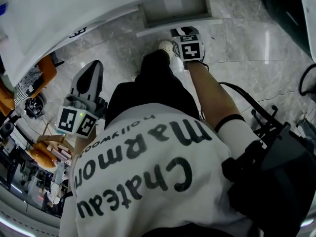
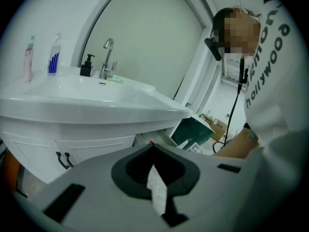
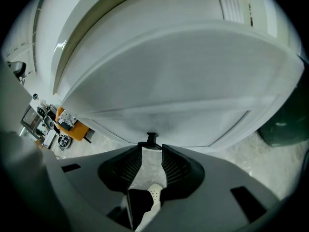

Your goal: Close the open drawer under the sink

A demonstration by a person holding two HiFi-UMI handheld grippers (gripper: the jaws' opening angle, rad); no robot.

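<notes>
Marble floor (image 1: 247,48) spreads under me, sink (image 1: 74,14) at eleven o'clock, open drawer (image 1: 173,8) at twelve. My right tongs (image 3: 151,148) stand wide, its black handle (image 3: 151,139) at their tips; left tongs (image 2: 152,145) pinched together, empty, at eight. Pushing off-centre, I might skew the drawer or slip off.

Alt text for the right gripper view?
Right gripper, jaws apart and empty, points at the white drawer front, its tips right by the small black handle. Pale stone floor and a white shoe show between the jaws.
</notes>
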